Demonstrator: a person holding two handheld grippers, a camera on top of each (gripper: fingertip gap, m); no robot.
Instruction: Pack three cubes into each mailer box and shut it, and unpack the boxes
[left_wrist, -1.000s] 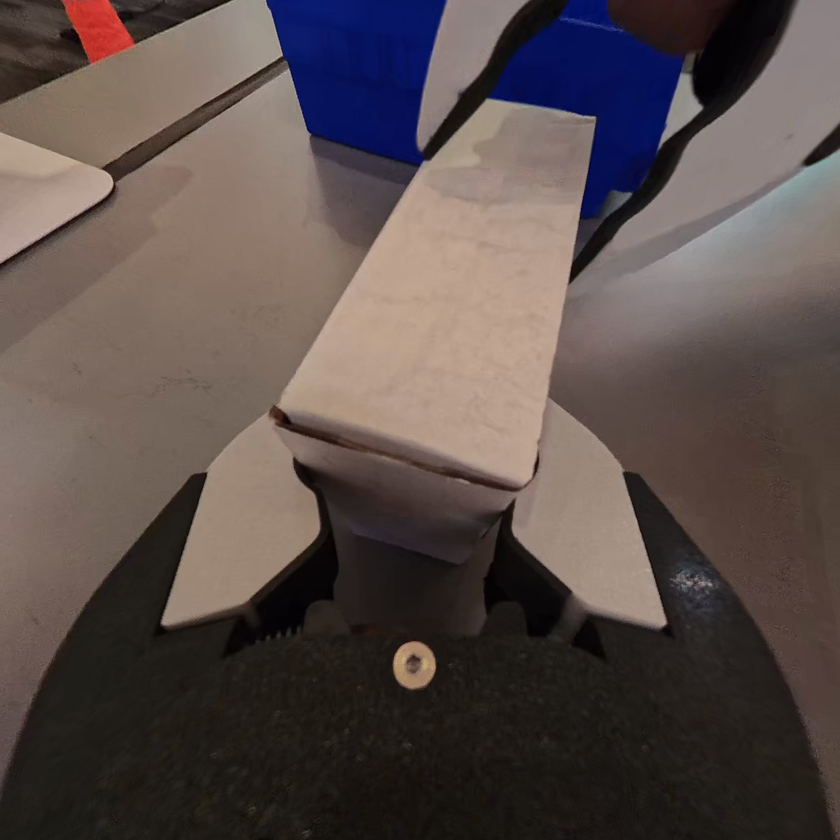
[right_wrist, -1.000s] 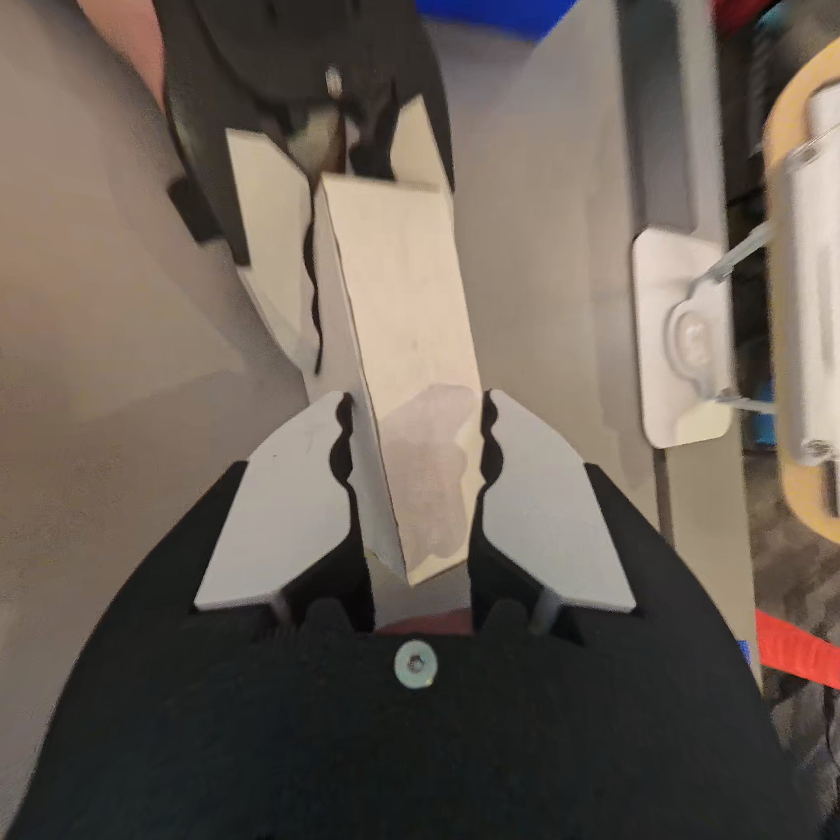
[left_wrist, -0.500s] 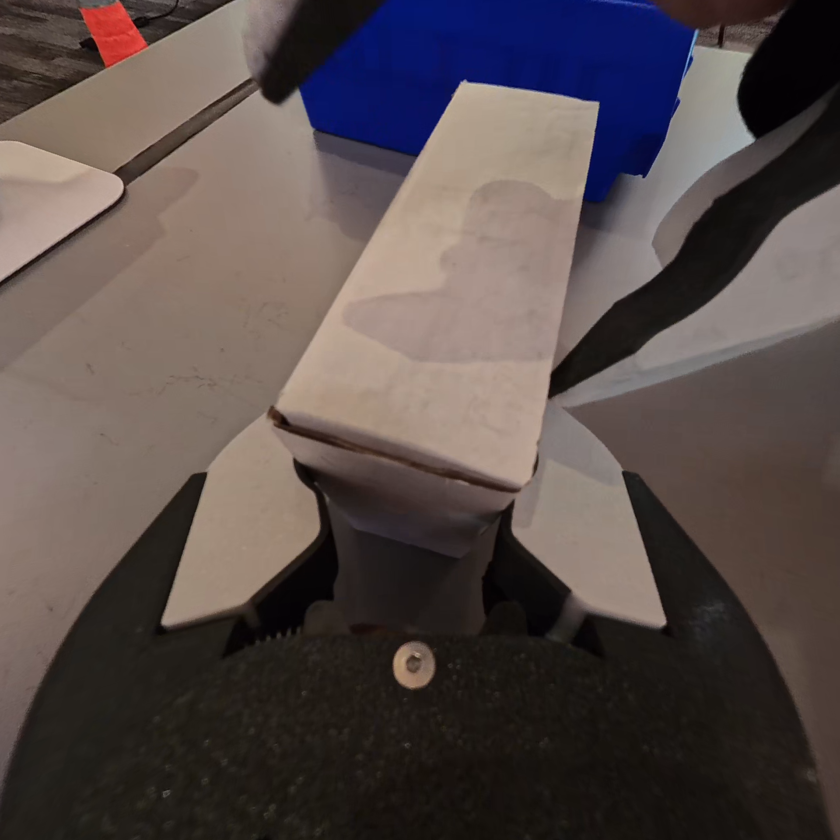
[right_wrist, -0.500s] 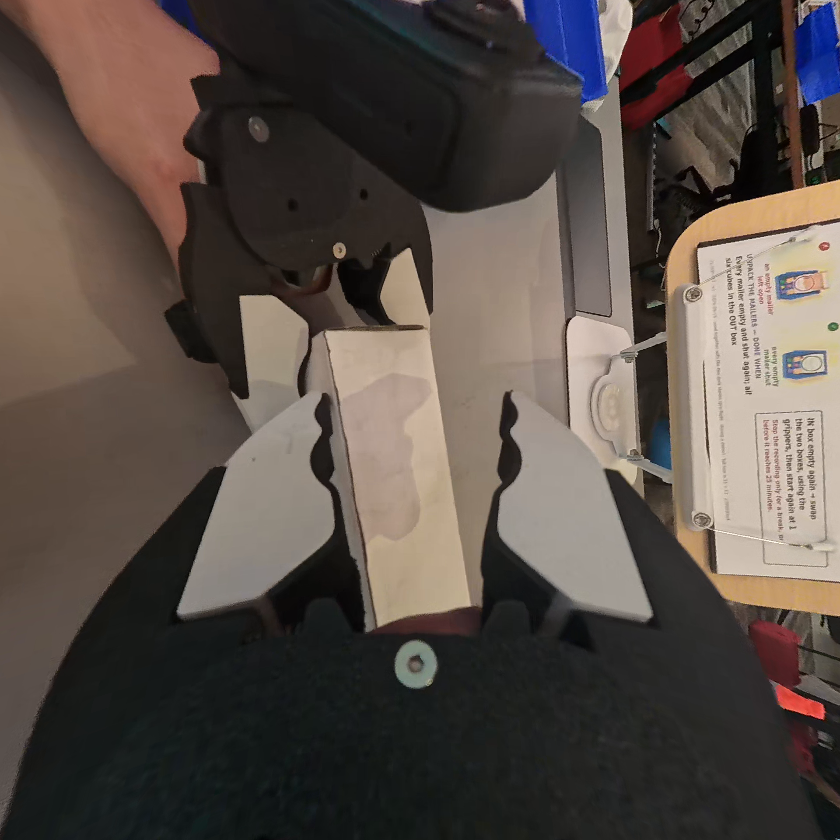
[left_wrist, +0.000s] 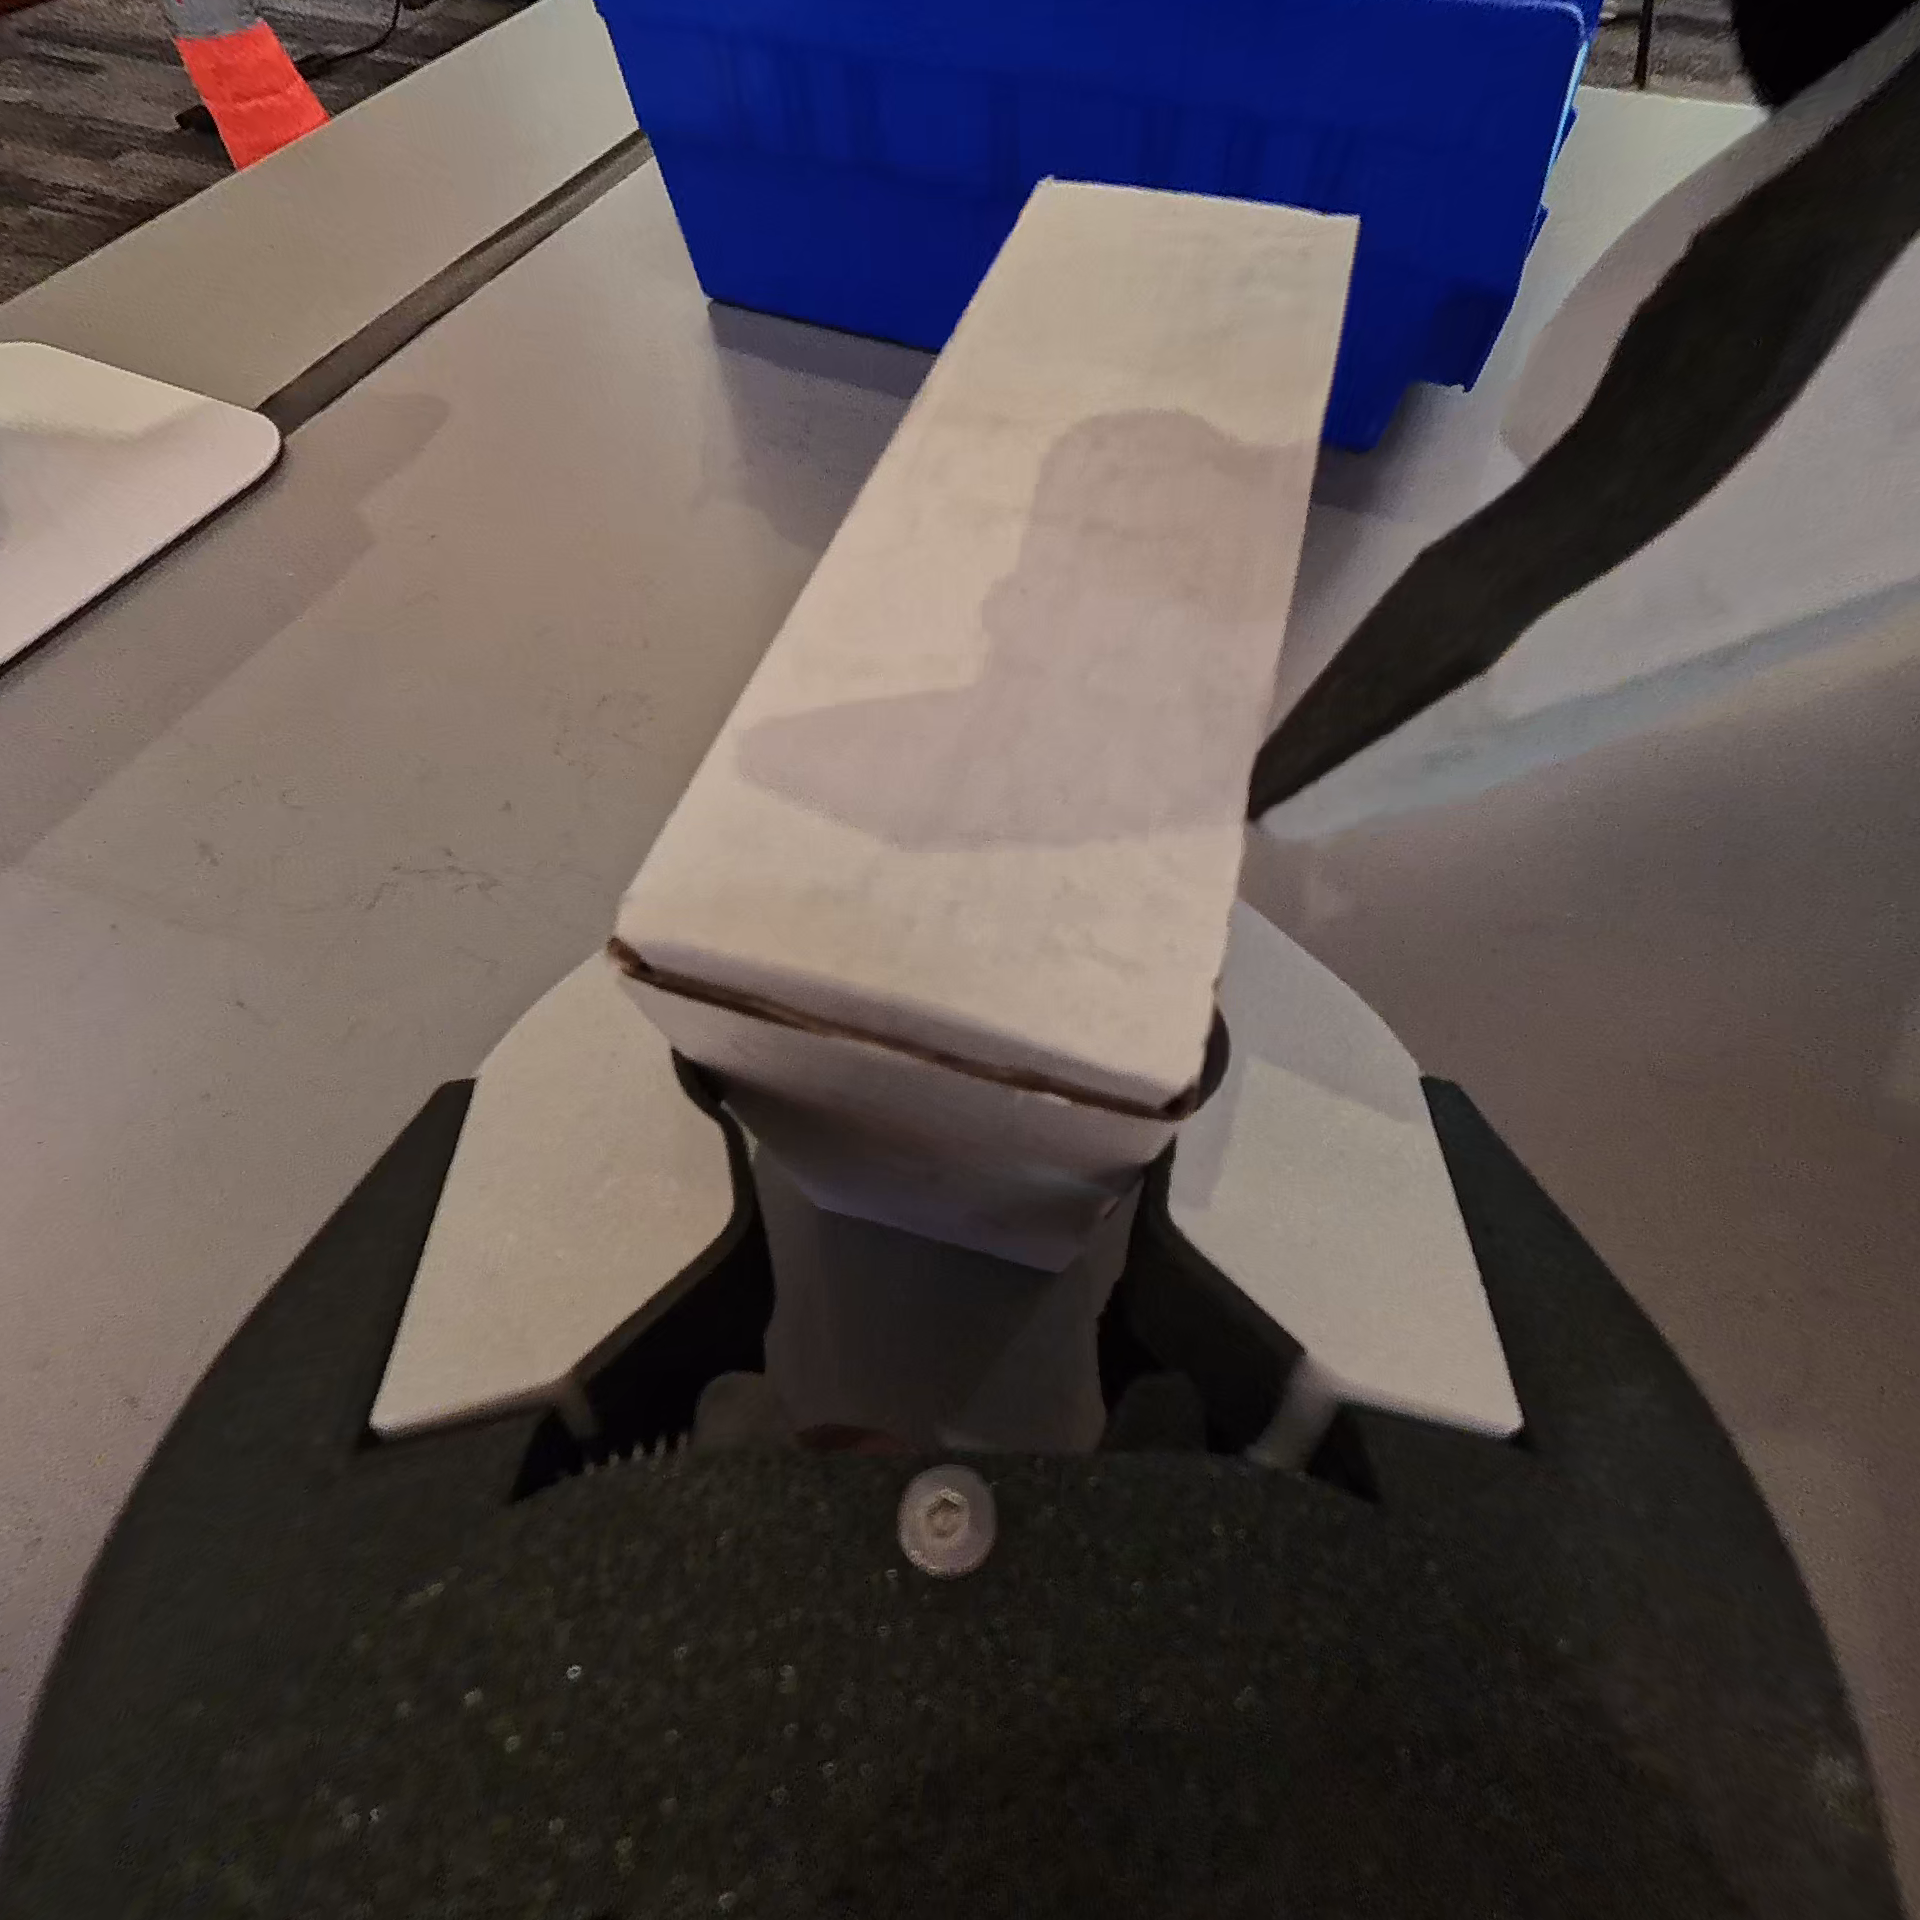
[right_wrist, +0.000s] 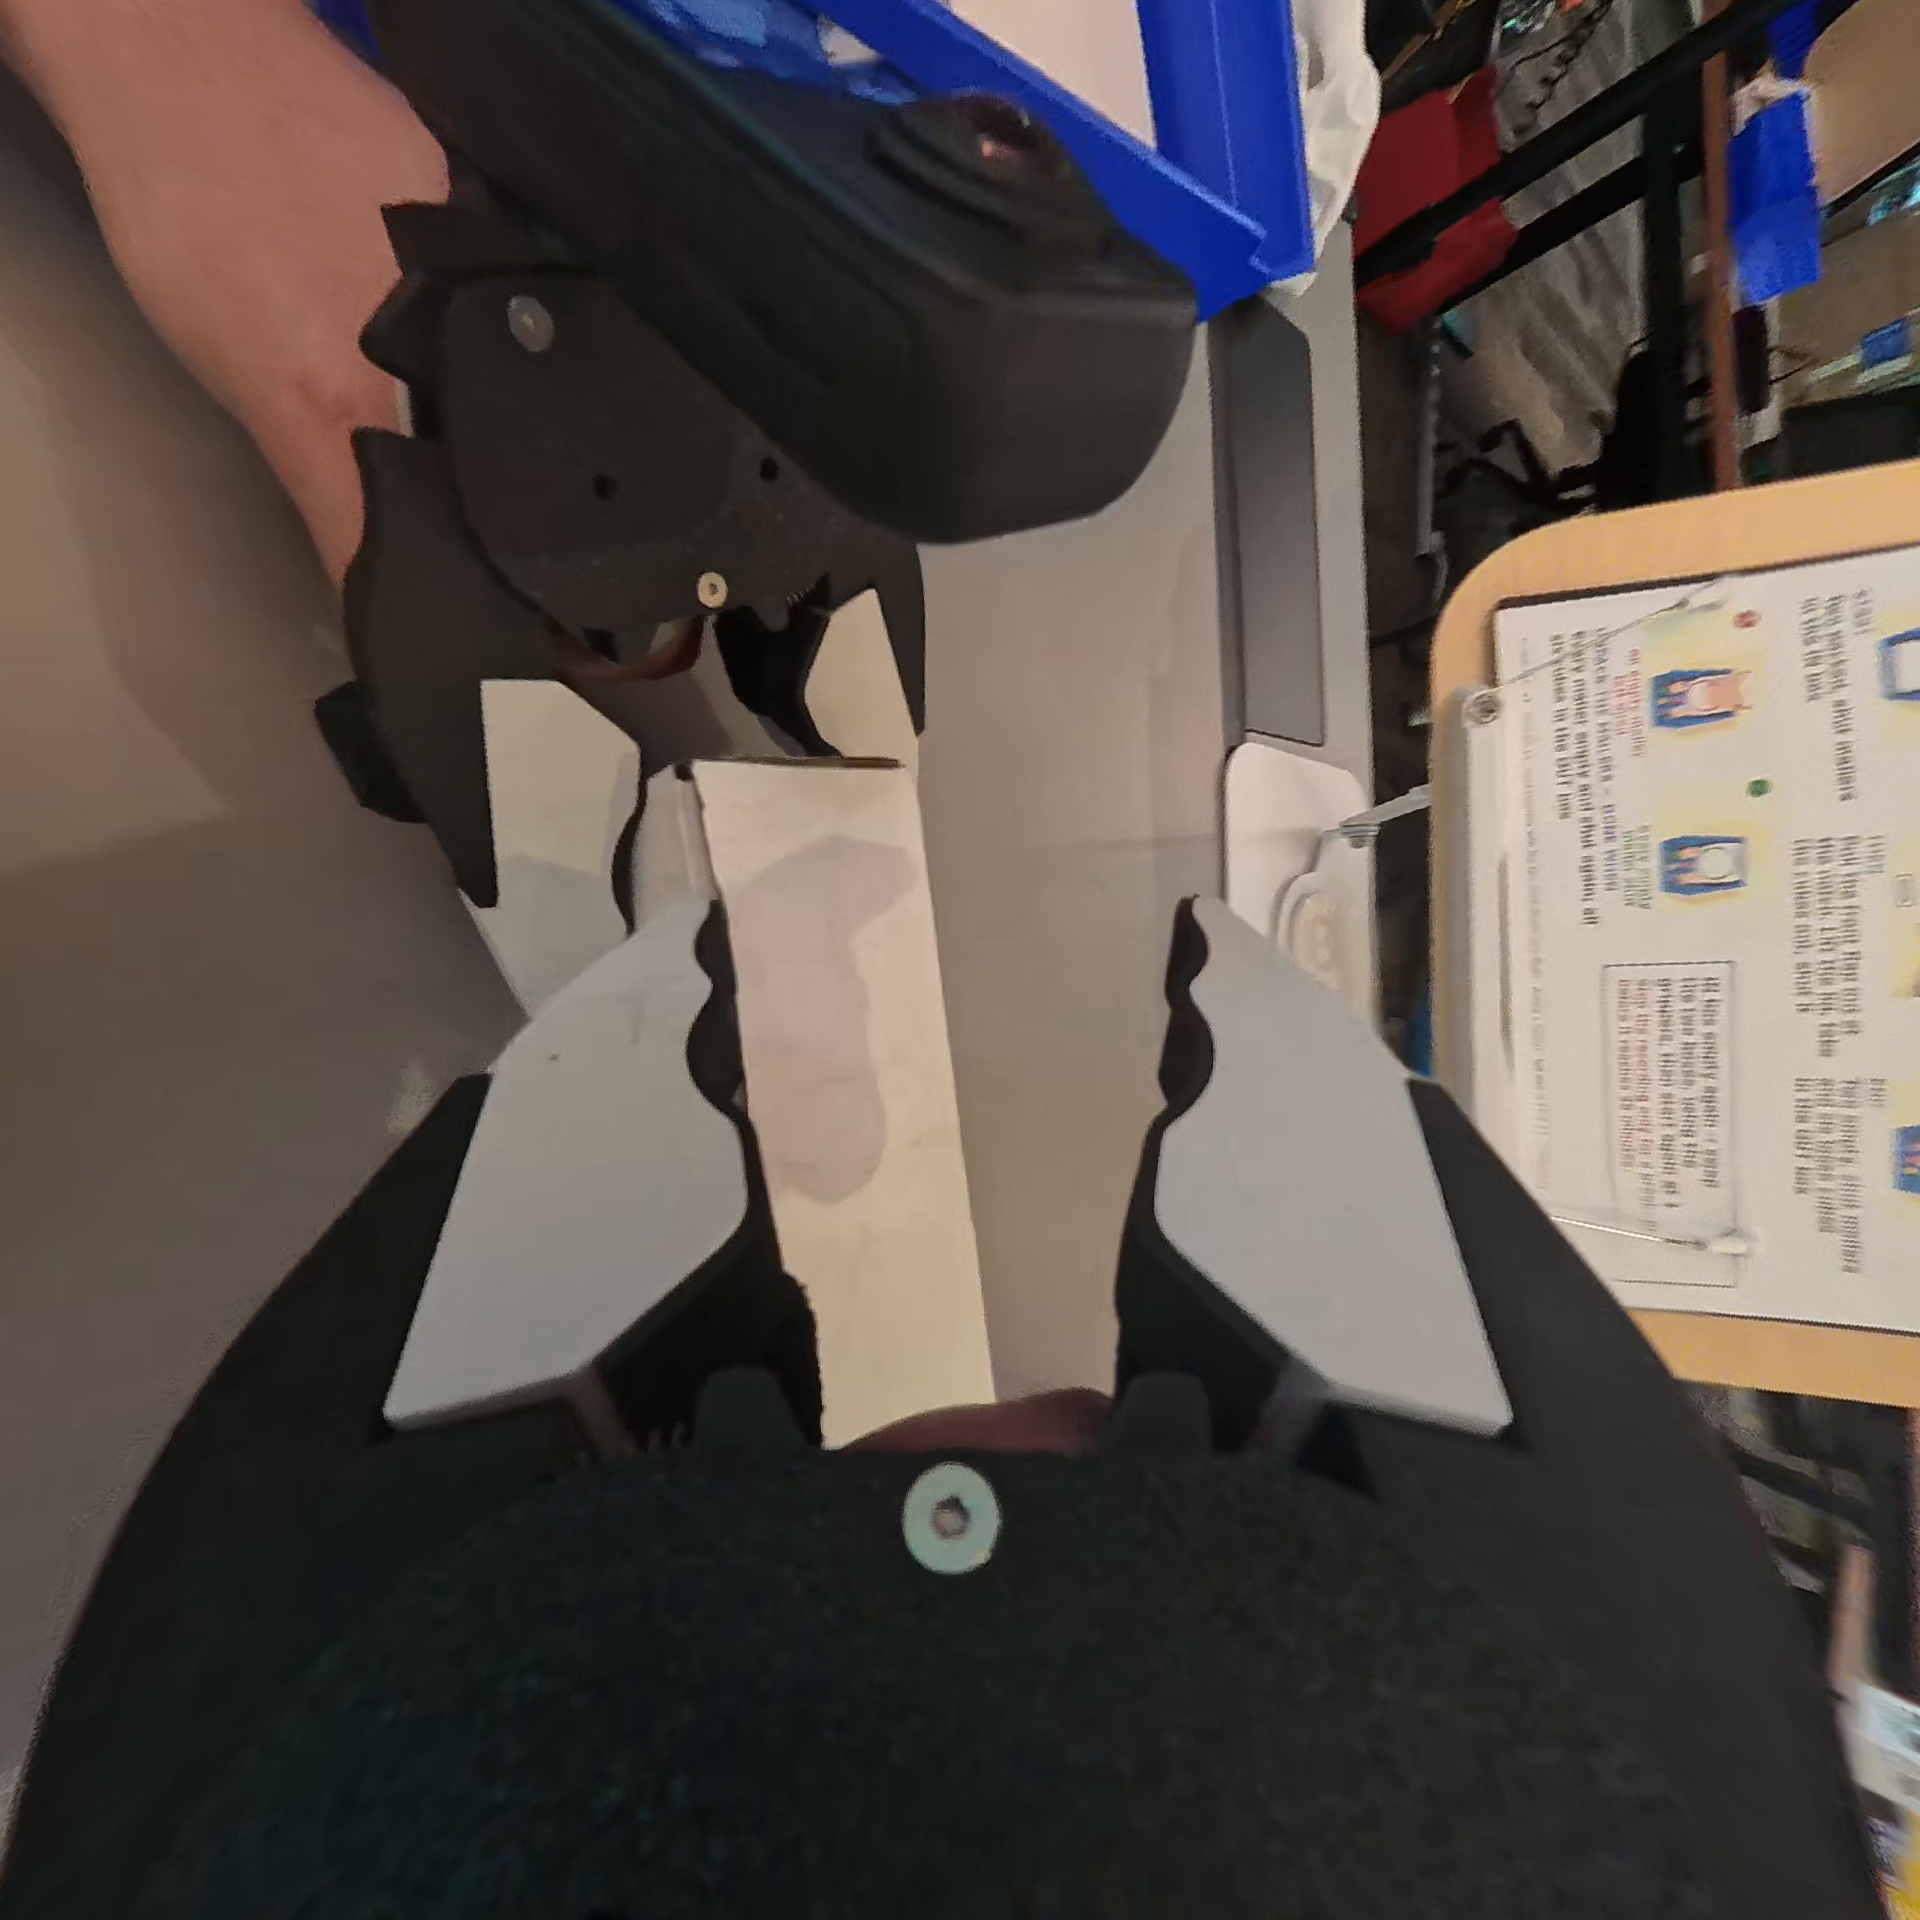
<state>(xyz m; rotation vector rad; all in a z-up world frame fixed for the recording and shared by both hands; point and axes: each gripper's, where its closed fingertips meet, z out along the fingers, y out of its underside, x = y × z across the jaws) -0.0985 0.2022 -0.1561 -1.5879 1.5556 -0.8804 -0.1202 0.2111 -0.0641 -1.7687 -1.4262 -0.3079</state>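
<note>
A long white mailer box (left_wrist: 1018, 644) with a grey stain on top is held level over the grey table (left_wrist: 364, 831). My left gripper (left_wrist: 925, 997) is shut on its near end, whose flap is closed. In the right wrist view the same box (right_wrist: 842, 1039) lies between the jaws of my right gripper (right_wrist: 951, 914), which is open. Its left finger (right_wrist: 582, 1174) lies against the box and its right finger (right_wrist: 1309, 1195) stands well clear. The left gripper's black body (right_wrist: 623, 499) holds the far end. One right finger (left_wrist: 1662, 416) shows beside the box. No cubes are visible.
A blue bin (left_wrist: 1091, 135) stands just behind the box and also shows in the right wrist view (right_wrist: 1195, 177). A white pad (left_wrist: 94, 488) lies at the left. A person's hand (right_wrist: 239, 260) holds the left gripper. An instruction sheet (right_wrist: 1714, 935) on a wooden board is at the right.
My right gripper has opened wide and let go of the box end it was closed around. It has tilted up, showing the bin and sheet. The left gripper keeps its hold.
</note>
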